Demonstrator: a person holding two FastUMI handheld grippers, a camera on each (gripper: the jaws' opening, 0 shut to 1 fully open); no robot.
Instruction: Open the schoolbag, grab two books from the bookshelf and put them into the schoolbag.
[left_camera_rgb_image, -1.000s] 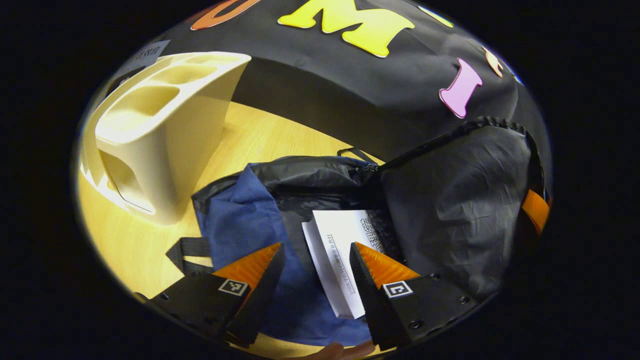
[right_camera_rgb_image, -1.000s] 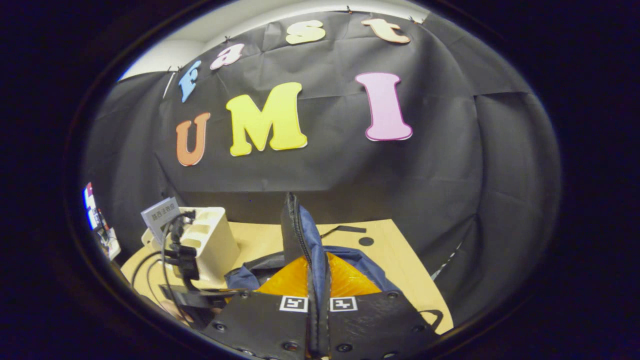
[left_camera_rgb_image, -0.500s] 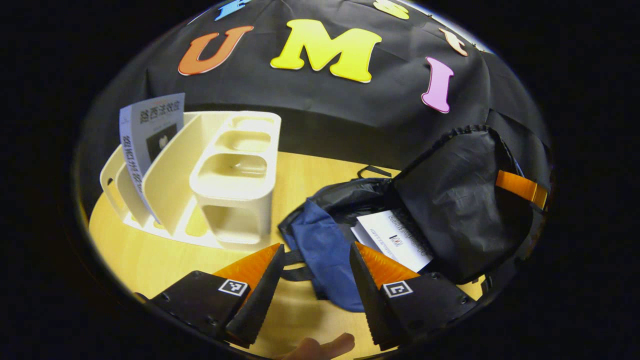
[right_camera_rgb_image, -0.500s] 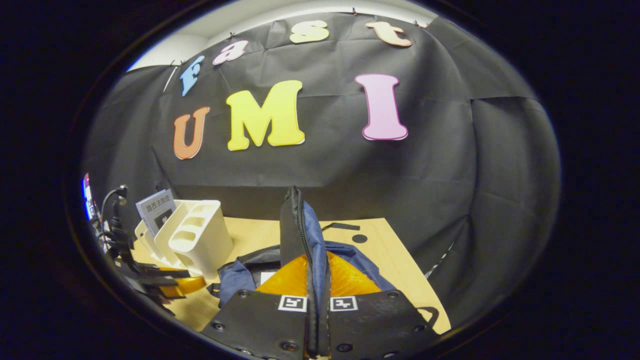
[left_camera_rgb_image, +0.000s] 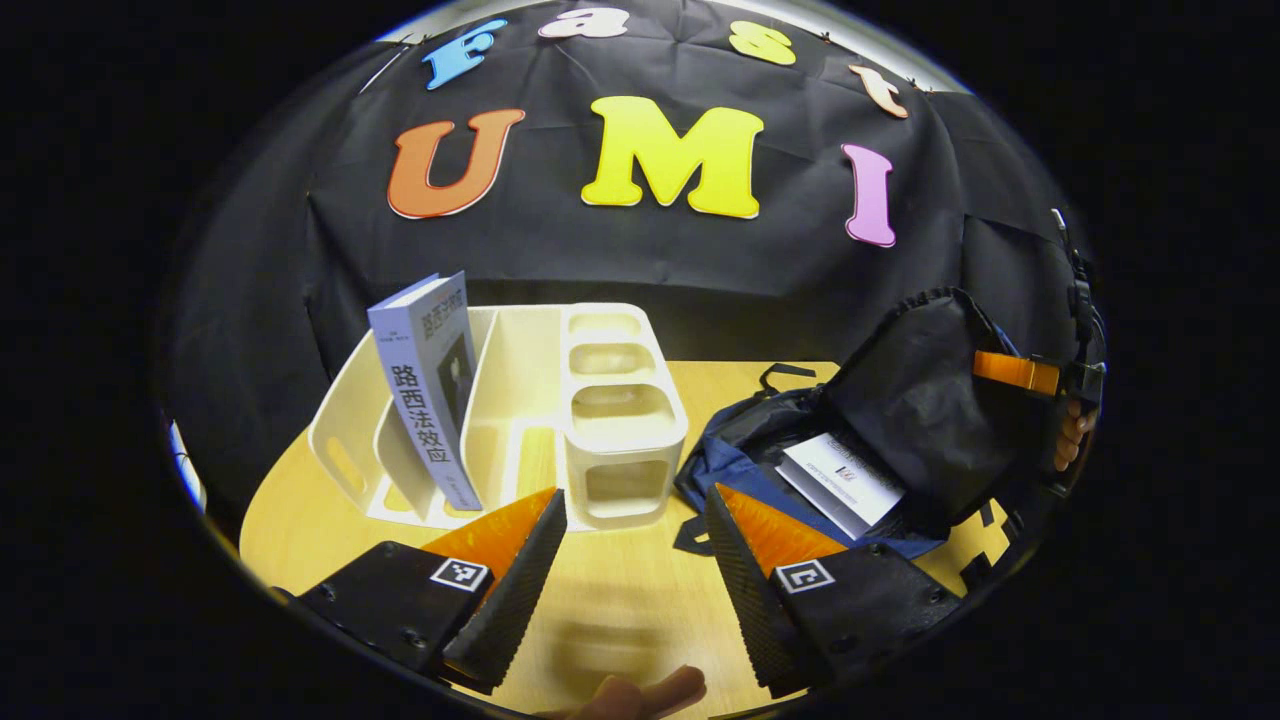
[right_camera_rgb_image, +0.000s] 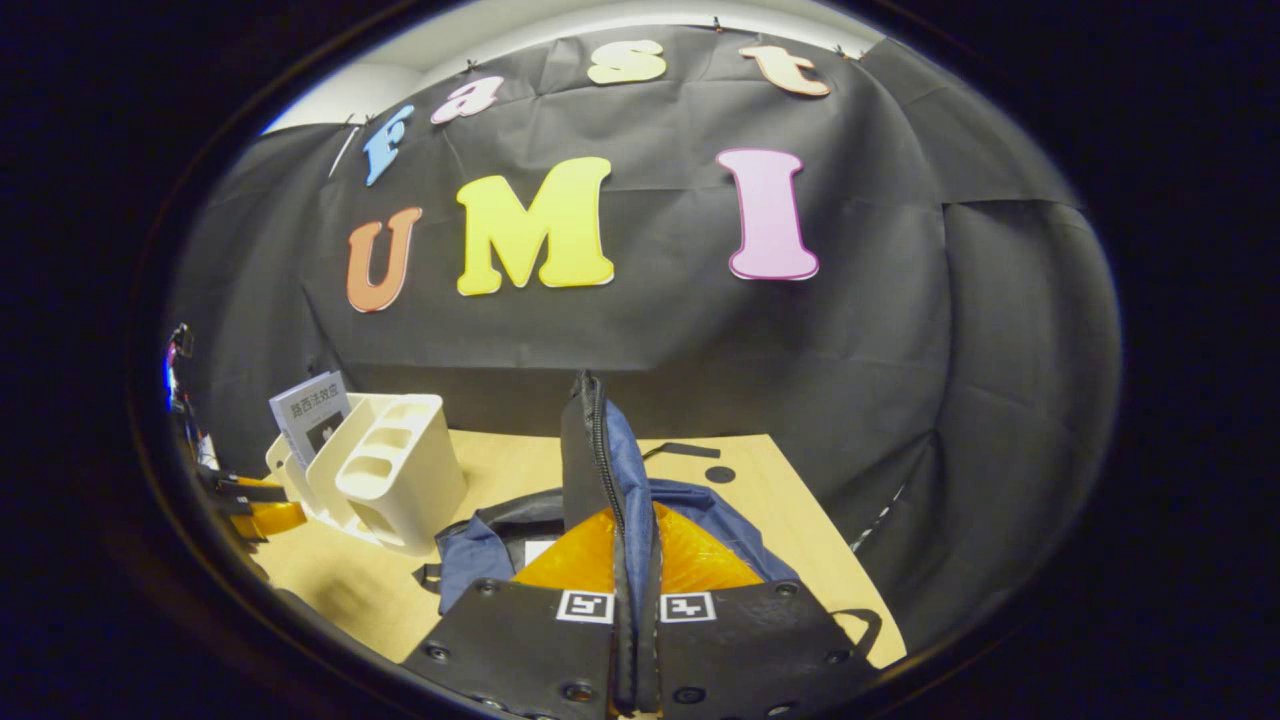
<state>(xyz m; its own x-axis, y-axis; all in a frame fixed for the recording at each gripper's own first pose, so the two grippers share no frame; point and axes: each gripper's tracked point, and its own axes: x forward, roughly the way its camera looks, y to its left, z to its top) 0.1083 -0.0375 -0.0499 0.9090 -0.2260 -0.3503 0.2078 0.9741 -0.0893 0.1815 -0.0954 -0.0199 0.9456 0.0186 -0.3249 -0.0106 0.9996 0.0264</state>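
left gripper (left_camera_rgb_image: 630, 530) spread wide and empty, upright book (left_camera_rgb_image: 428, 385) ahead-left in bookshelf (left_camera_rgb_image: 620, 420); right gripper (right_camera_rgb_image: 636, 560) pinching schoolbag (right_camera_rgb_image: 600, 450) flap

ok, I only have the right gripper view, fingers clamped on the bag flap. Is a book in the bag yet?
Observer: Yes. The left gripper view shows one white book lying inside the schoolbag, under the flap that the right gripper holds up.
Operator: Left gripper carrying anything?
Observer: No. The left gripper is open and empty, above the table.
Operator: Second book?
Observer: One blue-grey book stands in a slot of the bookshelf, just ahead of the left gripper.
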